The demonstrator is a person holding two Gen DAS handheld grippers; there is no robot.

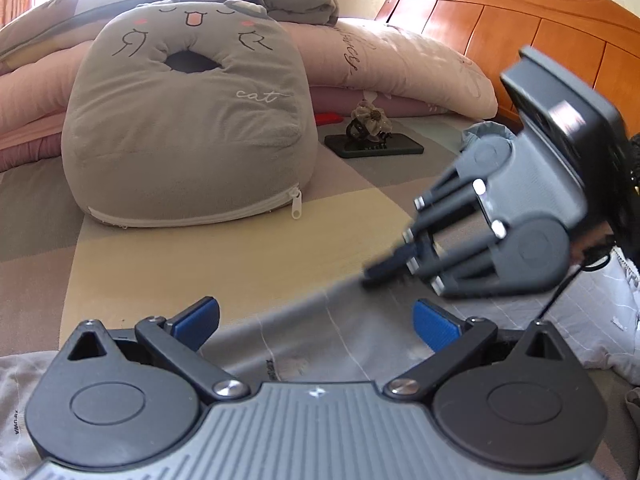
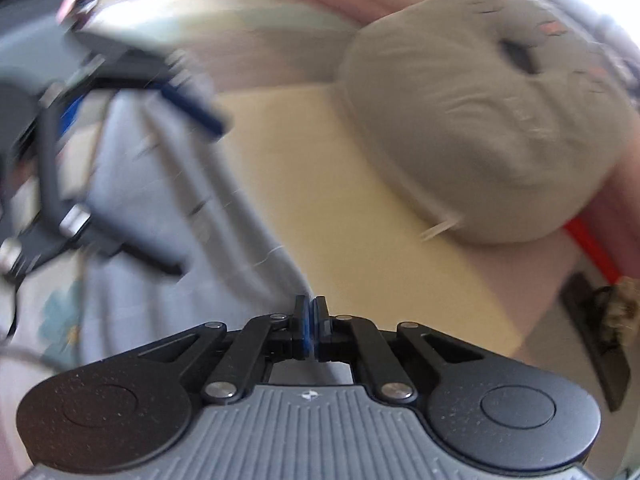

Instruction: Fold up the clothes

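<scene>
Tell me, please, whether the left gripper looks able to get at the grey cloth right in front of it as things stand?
Probably yes. The left gripper has its jaws open, and the grey cloth lies between and under them with nothing on top. The right gripper, jaws shut on the cloth's edge, sits off to the side, not in the way.

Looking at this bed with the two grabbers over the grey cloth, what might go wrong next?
1. The right gripper pinches only the thin edge of the grey cloth with pale lines, so it may slip out.
2. The left gripper is open, so one side of the cloth could sag or bunch.
3. The big grey cat-face cushion sits close by; a dragged fold could catch on it.
</scene>
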